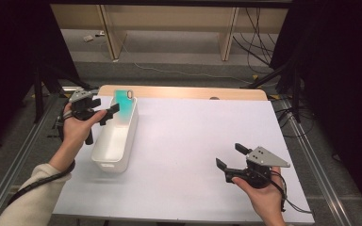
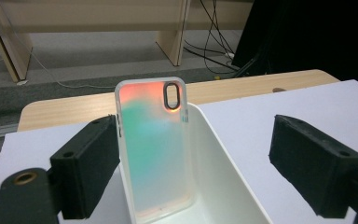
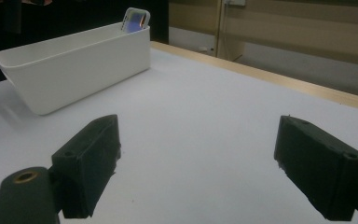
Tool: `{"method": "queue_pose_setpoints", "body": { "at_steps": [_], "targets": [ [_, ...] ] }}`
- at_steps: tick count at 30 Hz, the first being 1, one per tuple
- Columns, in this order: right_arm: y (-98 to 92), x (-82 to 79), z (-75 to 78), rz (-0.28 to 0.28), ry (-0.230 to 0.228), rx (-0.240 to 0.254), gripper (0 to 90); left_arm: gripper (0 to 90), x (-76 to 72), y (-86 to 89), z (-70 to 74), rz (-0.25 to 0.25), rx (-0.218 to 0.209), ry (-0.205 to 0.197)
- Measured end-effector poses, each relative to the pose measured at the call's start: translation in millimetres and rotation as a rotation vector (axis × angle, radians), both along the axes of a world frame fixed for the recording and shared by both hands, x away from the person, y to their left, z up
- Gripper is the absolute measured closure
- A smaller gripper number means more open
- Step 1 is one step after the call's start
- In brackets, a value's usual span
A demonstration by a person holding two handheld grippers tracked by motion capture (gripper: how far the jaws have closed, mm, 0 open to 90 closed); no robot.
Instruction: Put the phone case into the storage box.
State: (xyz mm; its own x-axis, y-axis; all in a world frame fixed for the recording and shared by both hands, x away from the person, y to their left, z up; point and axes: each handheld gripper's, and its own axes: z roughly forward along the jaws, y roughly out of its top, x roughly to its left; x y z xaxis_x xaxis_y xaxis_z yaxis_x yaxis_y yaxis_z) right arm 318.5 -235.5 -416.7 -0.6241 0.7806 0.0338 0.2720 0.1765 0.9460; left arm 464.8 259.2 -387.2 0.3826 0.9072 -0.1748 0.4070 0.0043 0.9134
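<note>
Table [image 1: 193,141]: we see a white top that spreads across the high view, with a strip of pale wood along its far edge.
Bin [image 1: 118,136]: we see a long white tub on the left part of the table, its length running away from the person. In the right gripper view it stands well beyond the jaws, at the upper left [image 3: 74,70].
Case [image 1: 124,104]: we see a phone case, teal fading to orange, with a dark camera ring near its top. It stands almost upright inside the bin, leaning on the far end wall, its top above the rim. In the left gripper view [image 2: 154,149] its lower edge sits on the bin floor.
Left gripper [image 1: 104,113]: we see it held at the bin's far left side, just beside the case. Its jaws are spread wide; the case stands beyond them, with one jaw overlapping its edge in the gripper's own view, and we cannot tell whether that jaw touches it.
Right gripper [image 1: 230,155]: we see it over bare table at the near right, well apart from the bin. Its jaws are spread with nothing between them.
</note>
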Motion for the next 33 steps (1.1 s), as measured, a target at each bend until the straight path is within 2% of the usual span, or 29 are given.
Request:
{"method": "queue_pose_setpoints", "body": {
  "at_steps": [7, 20, 33],
  "targets": [
    [-0.4, -0.6, 0.7, -0.008, -0.002, -0.015, 15.4, 15.1, -10.5, 0.5, 0.0, -0.014, -0.001, -0.011],
    [-0.4, -0.6, 0.8, -0.007, 0.001, -0.013, 15.3, 14.9, -28.1, 1.5, -7.9, -0.025, -0.004, -0.011],
    [-0.2, -0.5, 0.6, -0.003, 0.001, -0.011, 15.3, 14.0, -50.4, -1.0, -12.0, -0.055, -0.016, -0.033]
  ]
}}
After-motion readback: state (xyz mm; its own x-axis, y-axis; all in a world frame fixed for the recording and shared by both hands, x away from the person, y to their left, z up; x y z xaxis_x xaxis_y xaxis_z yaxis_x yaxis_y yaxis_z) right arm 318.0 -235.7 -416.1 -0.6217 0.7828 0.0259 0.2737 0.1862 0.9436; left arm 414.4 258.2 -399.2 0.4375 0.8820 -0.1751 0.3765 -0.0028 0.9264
